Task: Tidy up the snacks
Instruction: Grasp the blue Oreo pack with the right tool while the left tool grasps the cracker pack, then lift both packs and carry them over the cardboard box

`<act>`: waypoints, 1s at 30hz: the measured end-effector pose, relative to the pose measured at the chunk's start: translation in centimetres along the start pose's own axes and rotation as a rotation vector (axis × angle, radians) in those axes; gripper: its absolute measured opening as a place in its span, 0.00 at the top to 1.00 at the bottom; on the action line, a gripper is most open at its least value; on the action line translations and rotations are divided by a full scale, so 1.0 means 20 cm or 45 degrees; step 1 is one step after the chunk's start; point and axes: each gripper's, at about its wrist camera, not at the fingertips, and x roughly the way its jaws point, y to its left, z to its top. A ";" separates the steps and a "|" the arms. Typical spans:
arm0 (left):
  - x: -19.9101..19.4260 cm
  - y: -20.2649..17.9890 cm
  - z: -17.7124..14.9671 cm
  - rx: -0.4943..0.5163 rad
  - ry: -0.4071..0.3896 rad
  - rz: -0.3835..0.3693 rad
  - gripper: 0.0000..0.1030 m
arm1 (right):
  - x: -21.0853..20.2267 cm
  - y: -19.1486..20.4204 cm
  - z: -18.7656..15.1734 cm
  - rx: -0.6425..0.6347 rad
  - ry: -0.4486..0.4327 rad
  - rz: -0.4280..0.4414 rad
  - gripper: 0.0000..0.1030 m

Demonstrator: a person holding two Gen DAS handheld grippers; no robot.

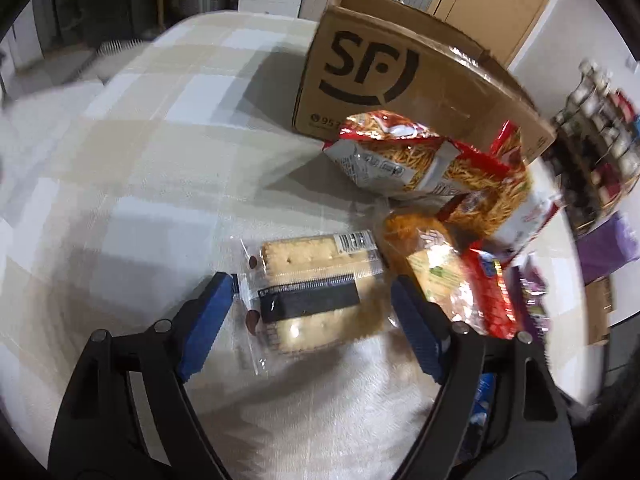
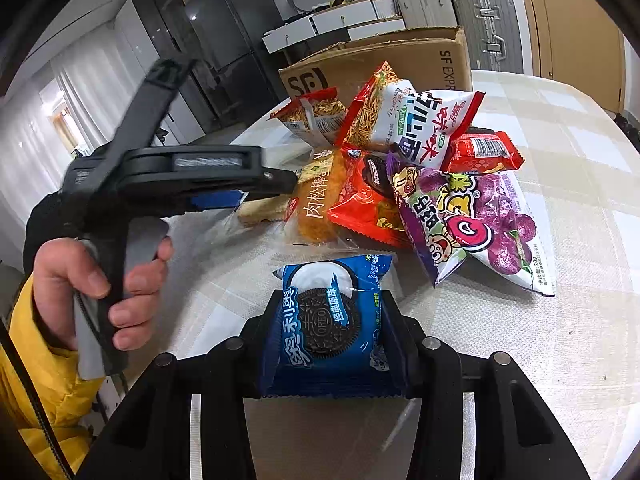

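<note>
The table (image 2: 540,340), covered with a pale checked cloth, fills most of both views. At the upper middle of the right wrist view stands a brown cardboard box (image 2: 404,60) with its top open; in the left wrist view it is at the upper right. Just in front of the box lies a heap of snack bags, touching one another — a large white and red noodle snack bag (image 2: 404,120), a purple grape candy bag (image 2: 472,224) at the right, an orange-red bag (image 2: 364,208) and a meat floss bread pack (image 2: 320,204) in the middle. The left gripper (image 1: 310,312) is wide open in the lower middle of its view, and a clear cracker pack (image 1: 316,292) lies on the cloth between the blue fingers (image 1: 208,320); I cannot tell if they touch it. The right gripper (image 2: 328,340), at the lower middle of its view, is closed on a blue Oreo pack (image 2: 328,320) — the pack is pinched at both sides, near the heap but apart from it.
</note>
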 end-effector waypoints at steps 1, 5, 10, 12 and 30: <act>0.01 -0.02 0.00 0.021 0.000 0.027 0.20 | 0.00 0.00 0.00 0.000 0.000 0.003 0.56; 0.03 -0.09 -0.03 0.073 -0.021 0.125 0.12 | -0.01 0.00 -0.01 -0.003 -0.006 0.012 0.56; 0.01 -0.08 -0.05 0.129 -0.058 0.122 0.14 | -0.02 0.01 -0.01 -0.001 -0.015 0.023 0.56; 0.00 -0.08 -0.07 0.158 -0.075 0.119 0.19 | -0.02 0.01 -0.01 0.001 -0.015 0.026 0.56; -0.14 0.00 -0.16 0.192 -0.107 0.034 0.40 | -0.05 0.02 -0.02 -0.002 -0.039 -0.002 0.56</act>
